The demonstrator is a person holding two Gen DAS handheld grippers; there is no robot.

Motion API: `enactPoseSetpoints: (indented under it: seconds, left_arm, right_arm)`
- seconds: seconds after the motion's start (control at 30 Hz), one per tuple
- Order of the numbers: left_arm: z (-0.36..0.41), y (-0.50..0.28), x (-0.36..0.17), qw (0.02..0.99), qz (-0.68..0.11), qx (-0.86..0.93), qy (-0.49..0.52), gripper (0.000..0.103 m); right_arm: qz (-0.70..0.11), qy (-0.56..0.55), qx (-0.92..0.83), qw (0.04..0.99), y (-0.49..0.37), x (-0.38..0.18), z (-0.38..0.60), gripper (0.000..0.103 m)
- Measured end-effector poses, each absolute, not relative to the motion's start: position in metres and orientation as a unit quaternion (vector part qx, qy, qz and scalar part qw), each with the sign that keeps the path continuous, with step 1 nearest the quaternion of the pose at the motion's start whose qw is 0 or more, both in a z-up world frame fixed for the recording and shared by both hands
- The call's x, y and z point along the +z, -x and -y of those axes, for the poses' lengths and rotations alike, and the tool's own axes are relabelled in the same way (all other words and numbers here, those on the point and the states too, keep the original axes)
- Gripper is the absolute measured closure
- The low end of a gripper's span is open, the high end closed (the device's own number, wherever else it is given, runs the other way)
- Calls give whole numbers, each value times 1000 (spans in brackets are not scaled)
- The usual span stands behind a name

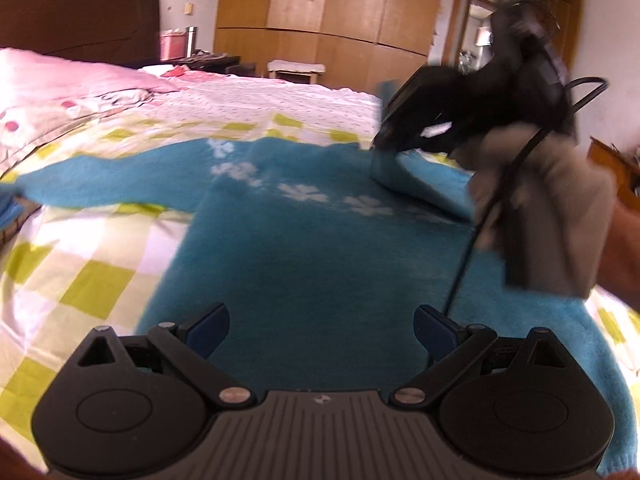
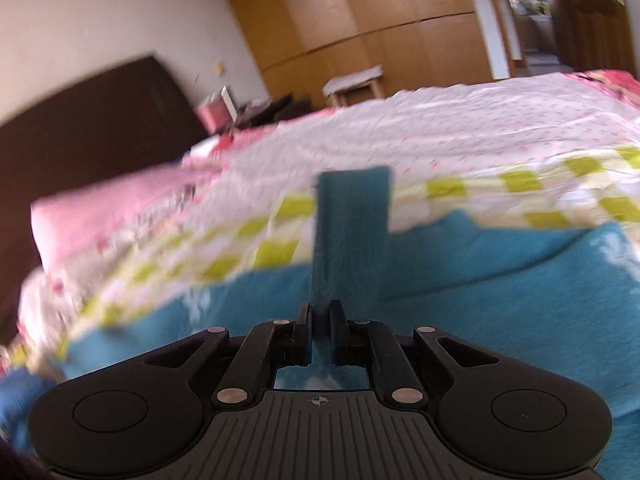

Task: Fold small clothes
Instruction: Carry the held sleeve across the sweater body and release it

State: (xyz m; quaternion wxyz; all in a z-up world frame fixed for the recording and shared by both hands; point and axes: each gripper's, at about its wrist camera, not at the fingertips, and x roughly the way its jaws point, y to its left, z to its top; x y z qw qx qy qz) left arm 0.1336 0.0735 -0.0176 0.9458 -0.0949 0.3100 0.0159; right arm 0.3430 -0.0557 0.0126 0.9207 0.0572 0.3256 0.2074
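A: Listing item: teal sweater (image 1: 304,248), flat on bed (image 1: 80,280); right sleeve (image 2: 352,220) lifted at twelve o'clock.
B: Right gripper (image 2: 320,334) pinches sleeve; left gripper (image 1: 322,330) spread, empty. Folding barely begun.

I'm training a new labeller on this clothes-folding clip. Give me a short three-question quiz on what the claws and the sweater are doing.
1. True or false: the left claw is open and holds nothing.
2. What does the right claw grip? A) pink pillow B) the blue sweater's sleeve C) a cable
3. Fill in: the blue sweater lies on a green-and-white ____ bedcover.

Key: 1 true; 2 B; 3 checked.
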Motion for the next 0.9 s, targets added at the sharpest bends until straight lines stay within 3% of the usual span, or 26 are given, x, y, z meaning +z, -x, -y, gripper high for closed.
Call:
enactPoseSetpoints:
  seconds: [0.47, 0.5, 0.73, 0.9]
  left_arm:
    - [-103, -135, -29, 944, -308, 0, 119, 0]
    - [-103, -136, -29, 944, -308, 0, 120, 0]
    - [-103, -133, -28, 944, -307, -1, 118, 0]
    - [-105, -132, -27, 945, -302, 0, 121, 0]
  right_arm:
    - [-312, 121, 187, 924, -327, -25, -9, 93]
    - [-317, 127, 193, 920, -327, -27, -11, 89]
    - [-324, 110, 219, 914, -325, -21, -7, 80]
    - [-311, 88, 244, 914, -315, -12, -1, 80]
